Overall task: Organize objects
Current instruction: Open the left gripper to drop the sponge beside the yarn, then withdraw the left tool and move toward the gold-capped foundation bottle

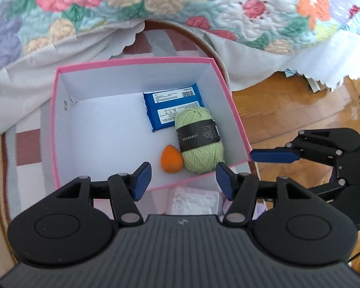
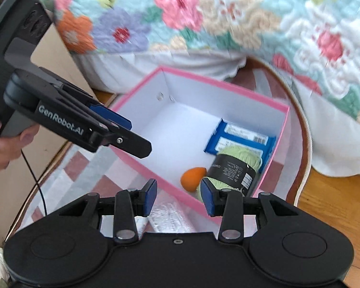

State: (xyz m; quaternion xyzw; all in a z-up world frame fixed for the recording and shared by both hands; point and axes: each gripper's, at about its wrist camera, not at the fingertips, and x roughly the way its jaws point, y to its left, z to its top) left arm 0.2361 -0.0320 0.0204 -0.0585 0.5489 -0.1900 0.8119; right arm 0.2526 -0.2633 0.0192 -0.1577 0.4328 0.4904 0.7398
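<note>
Inside the pink box [image 1: 141,60], a green yarn ball [image 1: 199,139] lies beside an orange sponge [image 1: 171,159] and on a blue pack [image 1: 165,106]. Above the box's near rim, the left gripper [image 1: 183,177] and right gripper [image 2: 178,198] both hang with jaws apart, empty.

Bright daylight, glare on the wooden floor [image 1: 300,110], motion-blurred quilt [image 2: 228,19], fisheye-bent edges.

Right gripper [image 2: 177,198]: my near foreground, blue pads apart, nothing between them.
Left gripper [image 2: 129,134]: enters from left, over the box's left wall.
Pink box [image 2: 228,87]: open, white inside.
Contents: blue packet [image 2: 242,136] far right; green yarn [image 2: 237,165] overlapping it; orange sponge [image 2: 192,175] beside the yarn.
</note>
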